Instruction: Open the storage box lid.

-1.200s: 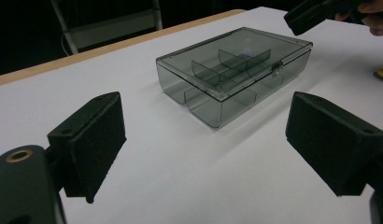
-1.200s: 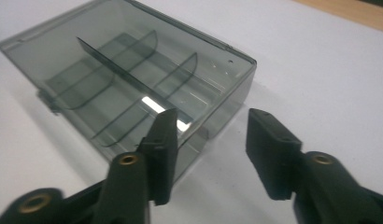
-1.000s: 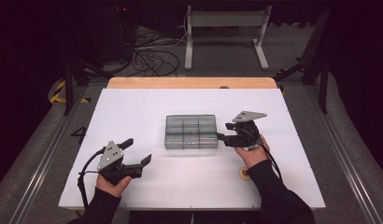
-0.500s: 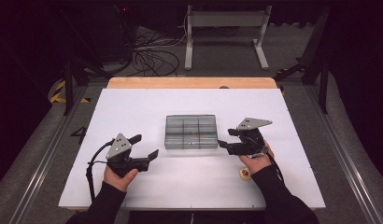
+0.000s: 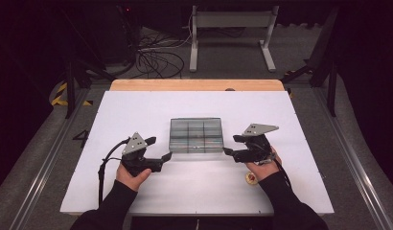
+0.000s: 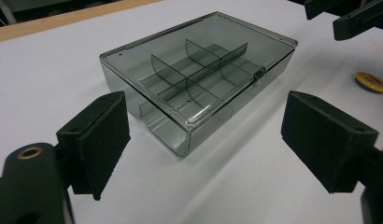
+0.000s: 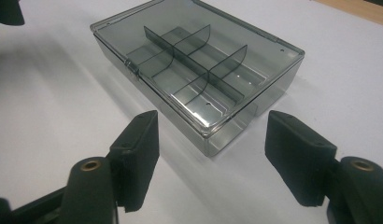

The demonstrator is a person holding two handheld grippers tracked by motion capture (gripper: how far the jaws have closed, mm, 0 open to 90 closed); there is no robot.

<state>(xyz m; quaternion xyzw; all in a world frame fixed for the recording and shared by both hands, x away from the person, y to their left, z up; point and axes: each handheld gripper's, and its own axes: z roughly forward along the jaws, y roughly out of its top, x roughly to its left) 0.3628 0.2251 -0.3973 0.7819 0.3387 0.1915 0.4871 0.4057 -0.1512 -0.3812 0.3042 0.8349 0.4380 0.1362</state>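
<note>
1. Box: smoked clear plastic, lid closed, dividers inside; flat on the white table, near its middle.
2. Left gripper: just off the box's near-left corner, fingers wide apart, holding nothing.
3. Right gripper: just off the near-right corner, fingers have just been opening, nothing between them.
4. Round badge: right of the box, beside the right hand.

a smoky grey see-through box lies flat on the white counter, lid shut and front latch fastened. thin dividers inside split it into compartments, which look empty. it sits between the left tool and the right tool, just ahead of both, one near corner toward each.
</note>
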